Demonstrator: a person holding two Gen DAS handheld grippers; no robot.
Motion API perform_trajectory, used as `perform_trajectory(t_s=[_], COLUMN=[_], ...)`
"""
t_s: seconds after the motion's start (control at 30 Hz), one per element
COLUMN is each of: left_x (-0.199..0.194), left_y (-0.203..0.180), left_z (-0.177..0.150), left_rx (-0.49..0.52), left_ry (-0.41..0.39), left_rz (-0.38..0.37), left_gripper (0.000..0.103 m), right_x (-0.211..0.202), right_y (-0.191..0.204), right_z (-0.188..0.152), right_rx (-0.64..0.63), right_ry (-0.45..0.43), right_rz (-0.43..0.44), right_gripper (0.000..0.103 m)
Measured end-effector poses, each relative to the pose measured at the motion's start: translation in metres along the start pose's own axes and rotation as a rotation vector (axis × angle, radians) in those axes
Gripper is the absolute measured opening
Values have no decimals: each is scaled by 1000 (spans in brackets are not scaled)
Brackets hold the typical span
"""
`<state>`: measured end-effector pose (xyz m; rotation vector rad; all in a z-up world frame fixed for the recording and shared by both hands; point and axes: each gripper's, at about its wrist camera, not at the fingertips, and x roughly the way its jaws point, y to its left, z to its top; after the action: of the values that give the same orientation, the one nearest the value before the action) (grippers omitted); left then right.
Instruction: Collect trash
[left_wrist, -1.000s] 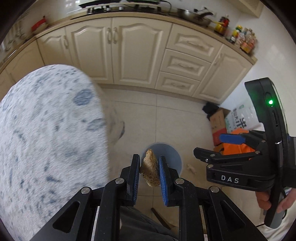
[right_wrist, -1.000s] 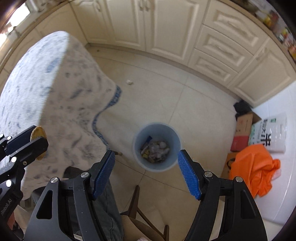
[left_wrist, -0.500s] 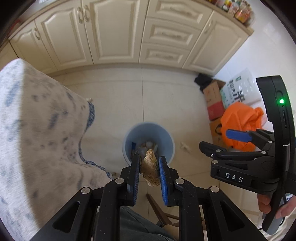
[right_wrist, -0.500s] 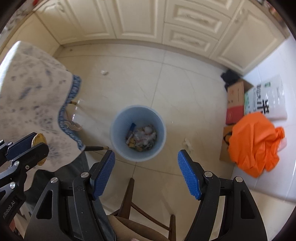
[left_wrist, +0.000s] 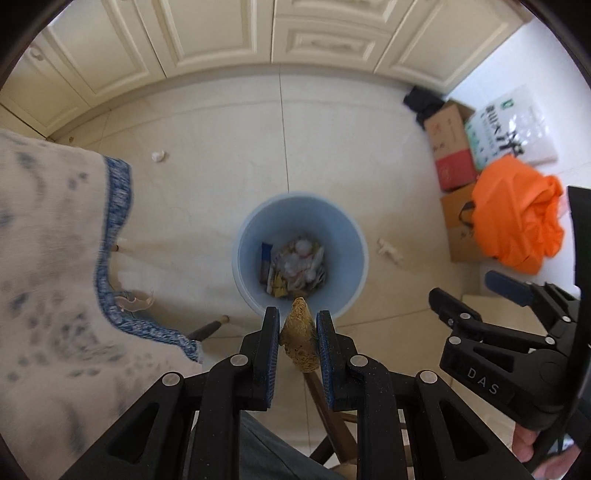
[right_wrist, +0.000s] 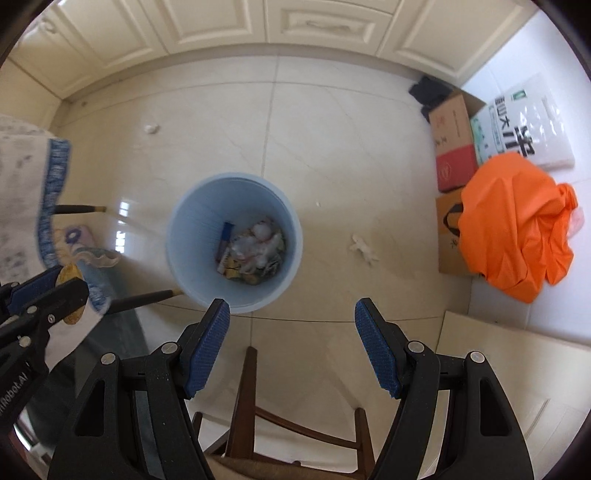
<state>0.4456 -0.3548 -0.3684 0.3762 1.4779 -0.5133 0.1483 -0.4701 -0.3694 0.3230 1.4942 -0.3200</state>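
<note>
My left gripper (left_wrist: 297, 325) points down at the floor, shut on a brown crusty scrap of food (left_wrist: 300, 339). Just beyond its tips stands a light blue trash bin (left_wrist: 354, 236) with wrappers and crumpled paper at its bottom. In the right wrist view the bin (right_wrist: 184, 229) lies ahead and to the left of my right gripper (right_wrist: 291, 321), which is open with nothing between its fingers. The left gripper (right_wrist: 62, 282) and its scrap show at that view's left edge. Two white paper scraps (left_wrist: 159, 156) (left_wrist: 389, 251) lie on the floor tiles.
A table under a white and blue cloth (left_wrist: 55, 258) fills the left. A wooden chair (right_wrist: 251, 398) stands below the grippers. Cardboard boxes (right_wrist: 454, 144), an orange bag (right_wrist: 517, 225) and a white sack (right_wrist: 532, 122) sit at the right wall. Cream cabinets (right_wrist: 221, 26) run along the far side.
Both grippers have sunk toward the floor and tipped downward. The bin has grown larger and come under the left gripper's tips; the cabinets have slid up out of the middle.
</note>
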Motion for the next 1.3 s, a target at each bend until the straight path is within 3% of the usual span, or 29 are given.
perform_trajectory(t_s=[0.2,0.4,0.6,0.9,1.0,1.07,1.13,1.3], left_x=[81,155,204,252,256,265,265,257], left_y=[-14,-10,2,-5,-10,-13,-14,-6], left_z=[29,59,70,68,57,52,52,53], left_rx=[34,-4,-17,28,37,60,53,-11], left_ry=[103,199,188,84,101,124,134,120], left_rz=[60,-11,-66,-100,-61,-35,-33,-113], left_gripper=[16,16,16,17,23,35,59,65], right_x=[49,96,114,130,132,134,137,142], right_y=[7,4,-6,-6,-6,-7,-8,-15], right_z=[6,3,-5,-15,-18,-19,-20,-23], right_rx=[25,87,168,245,268,272,274,289], right_ry=[17,123,144,123,106,114,119,137], right_rz=[-47,-29,-8,40,56,54,39,35], right_gripper=[70,68,68,68,67,67,67,67])
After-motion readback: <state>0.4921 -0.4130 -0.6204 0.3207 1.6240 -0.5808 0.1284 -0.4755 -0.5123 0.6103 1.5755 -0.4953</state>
